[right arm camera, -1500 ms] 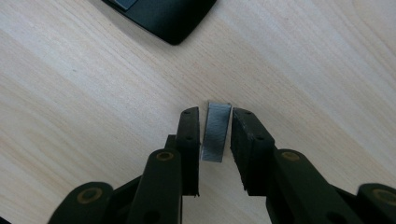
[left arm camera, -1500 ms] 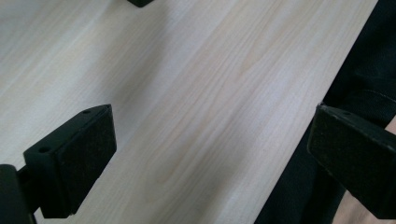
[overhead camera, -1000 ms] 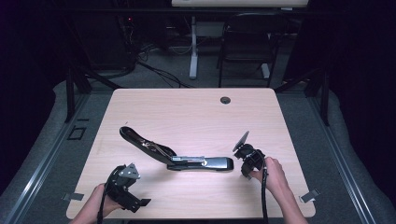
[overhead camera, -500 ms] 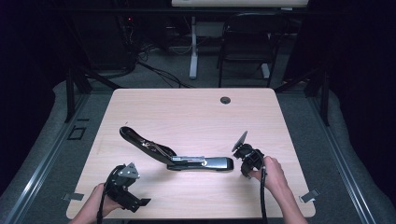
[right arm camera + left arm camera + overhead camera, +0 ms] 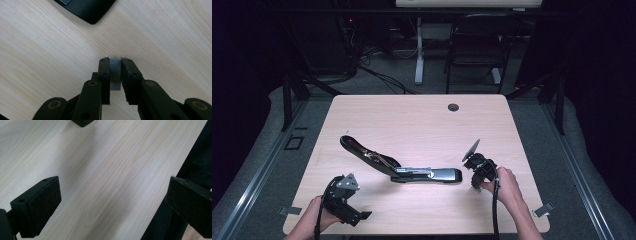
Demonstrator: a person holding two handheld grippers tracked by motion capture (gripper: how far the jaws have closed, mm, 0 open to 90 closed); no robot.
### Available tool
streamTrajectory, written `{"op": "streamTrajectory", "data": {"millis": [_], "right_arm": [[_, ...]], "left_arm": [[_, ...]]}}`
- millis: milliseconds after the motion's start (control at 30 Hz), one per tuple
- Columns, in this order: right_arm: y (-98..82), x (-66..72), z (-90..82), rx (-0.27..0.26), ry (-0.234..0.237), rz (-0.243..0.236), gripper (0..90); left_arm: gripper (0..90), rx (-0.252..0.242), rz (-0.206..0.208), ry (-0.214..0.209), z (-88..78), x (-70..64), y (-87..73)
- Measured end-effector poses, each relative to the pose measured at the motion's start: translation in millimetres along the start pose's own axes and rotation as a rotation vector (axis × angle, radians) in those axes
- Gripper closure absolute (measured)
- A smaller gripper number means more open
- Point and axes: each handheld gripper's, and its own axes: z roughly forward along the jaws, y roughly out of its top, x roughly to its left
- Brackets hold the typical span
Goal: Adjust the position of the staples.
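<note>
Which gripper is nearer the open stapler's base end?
Right. The right gripper sits just beside the stapler base's end; the left gripper is farther off, near the table's front edge.

A round grommet [image 5: 453, 107] sits near the table's [image 5: 412, 120] far edge.

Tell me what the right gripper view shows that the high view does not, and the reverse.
Right gripper view alone: a small grey block clamped between the right gripper pads. High view alone: the left gripper, both hands, the whole opened stapler, and the table's cable hole. Shared: the wooden table, the right gripper and the stapler's dark end.
</note>
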Motion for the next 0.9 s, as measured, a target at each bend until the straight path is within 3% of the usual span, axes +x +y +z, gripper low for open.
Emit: {"op": "streamTrajectory", "data": {"millis": [300, 400, 433, 467, 633, 700, 800, 900], "right_arm": [[-1.5, -0.4, -2.7, -0.007, -0.002, -0.010, 78.2], [0.3, 0.2, -4.9, 0.002, -0.006, -0.033, 78.2], [-1.0, 2.7, -1.3, -0.047, 0.005, 0.001, 78.2], [1.3, 1.2, -4.3, -0.007, -0.004, -0.036, 78.2], [3.3, 2.3, -2.0, -0.016, 0.002, -0.042, 78.2], [6.1, 1.6, -4.6, 0.013, -0.007, -0.078, 78.2], [8.4, 2.2, -5.7, -0.019, -0.006, -0.091, 78.2], [10.1, 1.4, -7.7, -0.014, -0.008, -0.099, 78.2]], "left_arm": [[0.0, -0.010, -0.015, 0.020, -5.7, 3.8, -3.1], [0.0, -0.010, -0.019, 0.022, -5.7, 4.4, -3.5], [0.0, -0.008, -0.019, 0.022, -5.6, 4.8, -3.6], [0.0, -0.006, -0.019, 0.022, -5.4, 5.1, -3.7], [0.0, -0.004, -0.022, 0.025, -5.6, 7.0, -4.5], [0.0, -0.010, -0.029, 0.023, -5.1, 7.3, -5.0], [0.0, -0.010, -0.030, 0.022, -4.7, 7.5, -4.8], [0.0, -0.010, -0.031, 0.021, -4.2, 7.5, -4.7]]}}
